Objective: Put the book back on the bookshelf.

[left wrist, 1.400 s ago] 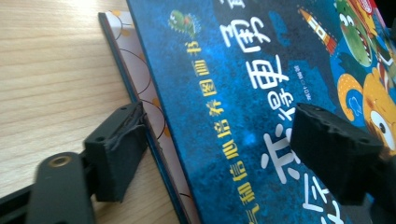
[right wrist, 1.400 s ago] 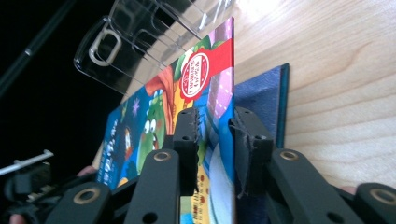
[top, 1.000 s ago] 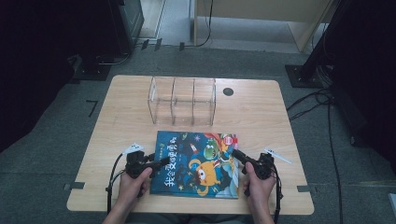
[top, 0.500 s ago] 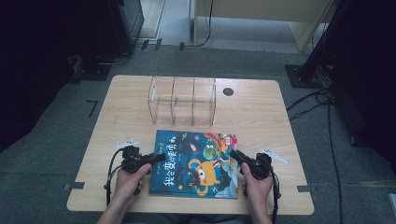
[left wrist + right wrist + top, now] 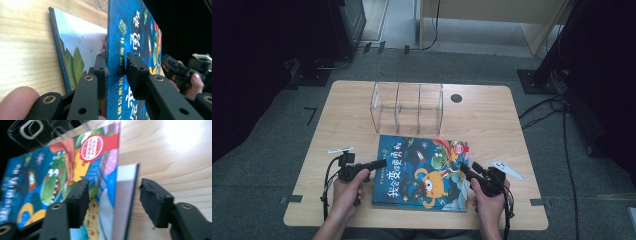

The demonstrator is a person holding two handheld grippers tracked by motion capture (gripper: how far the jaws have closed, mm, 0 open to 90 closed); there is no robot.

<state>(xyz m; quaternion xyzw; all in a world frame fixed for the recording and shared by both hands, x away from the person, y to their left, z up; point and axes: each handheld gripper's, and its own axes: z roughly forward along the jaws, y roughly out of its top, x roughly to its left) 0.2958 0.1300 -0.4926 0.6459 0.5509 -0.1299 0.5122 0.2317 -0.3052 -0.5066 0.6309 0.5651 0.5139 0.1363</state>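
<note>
Pinching the book's front cover (image 5: 130, 37) at nine o'clock, the left gripper (image 5: 379, 163) has been closing to lift it; the right gripper (image 5: 467, 172), at three o'clock, has just been widening, its jaws now clear of the book's edge.

One picture book (image 5: 422, 170) is being counted on the table (image 5: 492, 115), along with one clear three-compartment organiser (image 5: 407, 107). Two grippers are being counted: one left gripper (image 5: 379, 163) and one right gripper (image 5: 463, 169).
</note>
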